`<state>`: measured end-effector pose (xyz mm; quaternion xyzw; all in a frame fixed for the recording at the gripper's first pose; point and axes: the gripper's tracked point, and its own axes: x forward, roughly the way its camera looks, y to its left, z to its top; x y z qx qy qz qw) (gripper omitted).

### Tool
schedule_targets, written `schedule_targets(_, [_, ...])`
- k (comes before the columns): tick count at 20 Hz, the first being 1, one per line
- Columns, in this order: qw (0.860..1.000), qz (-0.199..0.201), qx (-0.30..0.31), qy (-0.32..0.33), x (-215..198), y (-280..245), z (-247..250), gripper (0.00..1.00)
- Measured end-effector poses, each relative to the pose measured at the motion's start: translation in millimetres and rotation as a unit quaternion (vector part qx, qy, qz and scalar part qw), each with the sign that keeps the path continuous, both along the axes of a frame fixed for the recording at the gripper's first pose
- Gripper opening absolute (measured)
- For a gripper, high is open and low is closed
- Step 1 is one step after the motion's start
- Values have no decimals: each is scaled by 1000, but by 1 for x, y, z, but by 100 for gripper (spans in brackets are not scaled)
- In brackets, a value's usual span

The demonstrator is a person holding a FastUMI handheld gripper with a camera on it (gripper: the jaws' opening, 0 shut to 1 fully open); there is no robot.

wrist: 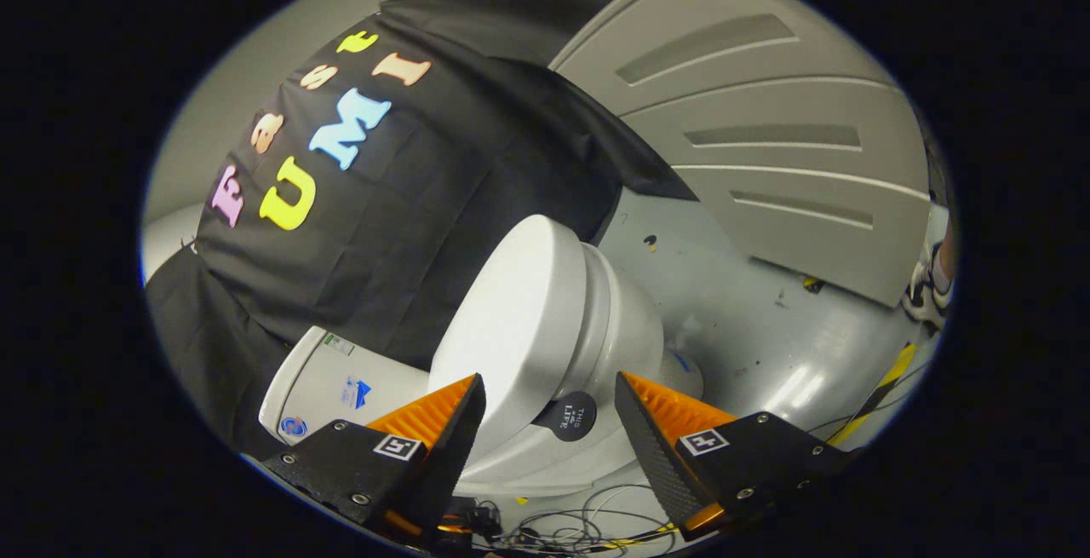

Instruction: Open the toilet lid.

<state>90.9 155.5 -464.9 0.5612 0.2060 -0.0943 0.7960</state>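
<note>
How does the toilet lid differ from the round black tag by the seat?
The toilet lid is white, large and plain; the black tag is dark, small and carries print. The lid is raised partway off the seat, well beyond the fingers, while the tag sits low on the toilet, between the open tool's fingers. Both have rounded outlines.

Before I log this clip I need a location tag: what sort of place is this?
Likely a mock bathroom in a recording booth, not a home. A white toilet with its lid stands against a black cloth wall, loose cables lie on the grey floor, and the tool hangs open before the toilet.
</note>
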Motion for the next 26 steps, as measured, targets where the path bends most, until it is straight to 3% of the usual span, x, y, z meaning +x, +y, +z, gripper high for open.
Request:
schedule_targets(6, [991, -69, 114, -8, 17, 8, -19, 91])
schedule_targets(9, [986, -68, 149, 3, 14, 22, -38, 74])
schedule_targets(14, [977, -73, 198, -25, 23, 31, -35, 54])
schedule_targets(15, [976, -75, 202, -29, 24, 31, -35, 43])
schedule_targets(18, [976, -76, 202, -14, 23, 32, -44, 31])
schedule_targets(20, [973, -80, 216, -14, 24, 32, -41, 14])
schedule_targets(23, [967, -95, 236, -18, 25, 35, -39, 8])
schedule_targets(26, [976, -81, 201, -16, 24, 35, -39, 0])
